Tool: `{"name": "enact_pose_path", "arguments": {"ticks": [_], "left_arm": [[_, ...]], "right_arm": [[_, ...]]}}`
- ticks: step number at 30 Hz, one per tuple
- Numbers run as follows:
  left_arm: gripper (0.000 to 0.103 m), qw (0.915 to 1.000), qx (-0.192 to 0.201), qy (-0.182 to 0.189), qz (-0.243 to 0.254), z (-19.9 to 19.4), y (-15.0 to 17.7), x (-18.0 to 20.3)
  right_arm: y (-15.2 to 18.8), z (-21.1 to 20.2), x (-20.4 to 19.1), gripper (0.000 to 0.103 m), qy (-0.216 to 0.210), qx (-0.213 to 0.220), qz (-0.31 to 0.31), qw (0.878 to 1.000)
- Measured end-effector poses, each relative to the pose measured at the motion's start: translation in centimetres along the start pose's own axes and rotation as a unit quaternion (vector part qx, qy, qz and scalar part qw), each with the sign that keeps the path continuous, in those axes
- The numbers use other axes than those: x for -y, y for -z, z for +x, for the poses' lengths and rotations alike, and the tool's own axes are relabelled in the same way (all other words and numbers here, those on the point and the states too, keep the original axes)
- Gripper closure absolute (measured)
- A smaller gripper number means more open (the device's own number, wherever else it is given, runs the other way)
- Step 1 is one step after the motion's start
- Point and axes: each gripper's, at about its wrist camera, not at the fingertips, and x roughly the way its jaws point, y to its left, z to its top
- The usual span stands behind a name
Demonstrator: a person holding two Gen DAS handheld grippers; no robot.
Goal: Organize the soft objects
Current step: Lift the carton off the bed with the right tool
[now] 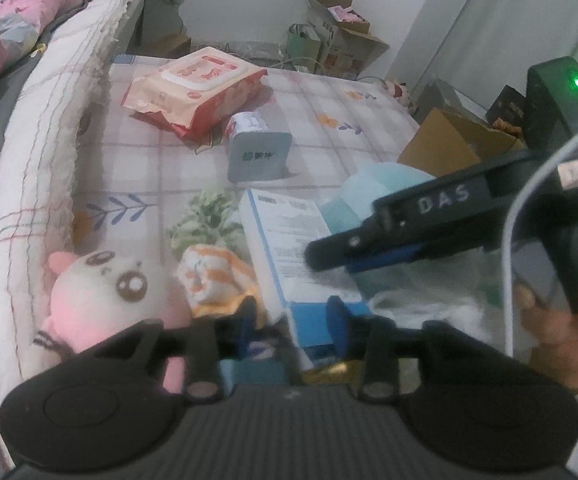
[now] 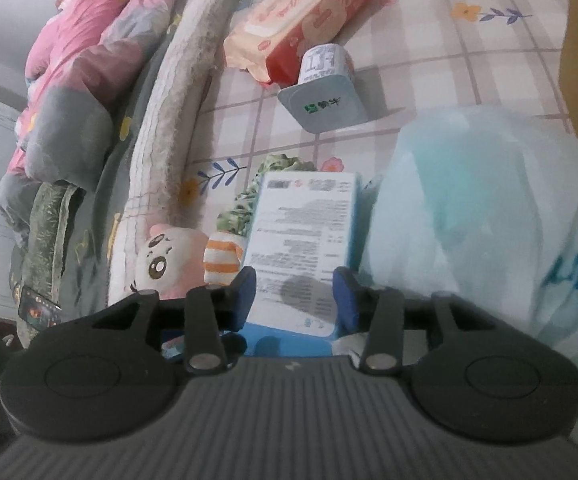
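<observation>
My left hand-held gripper (image 1: 293,320) hung open over the checked mattress (image 1: 169,152), its blue fingers apart with nothing between them, just above the near end of a blue and white box (image 1: 285,240). To its left lay a pink and white plush toy (image 1: 105,292), and touching that toy's right side an orange-striped soft toy (image 1: 213,276), with a green frilly cloth (image 1: 205,220) behind it. My right hand-held gripper (image 2: 297,300) was also open, its fingers on either side of the box's near end, though I could not tell whether they touched it. A pale blue plush in a clear bag (image 2: 485,208) sat just right of the box. Farther off lay a pack of wipes (image 1: 193,88) and a tipped carton (image 1: 259,152).
</observation>
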Motion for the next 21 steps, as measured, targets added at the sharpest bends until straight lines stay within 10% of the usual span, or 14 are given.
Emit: {"name": "enact_pose_path", "arguments": {"ticks": [11,17,21], "left_arm": [[0.064,0.9998,-0.014,0.004,0.016,2.0,-0.2,0.5],[0.101,0.9999,-0.01,-0.001,-0.001,0.9,1.1,0.4],[0.103,1.0,-0.004,-0.007,-0.001,-0.1,1.9,0.1]], "right_arm": [[-1.1,1.0,-0.4,0.05,-0.022,-0.014,0.016,1.0],[-0.4,0.6,-0.9,0.05,-0.026,-0.014,0.007,1.0],[0.1,-0.1,-1.0,0.05,-0.017,0.0,0.005,1.0]]}}
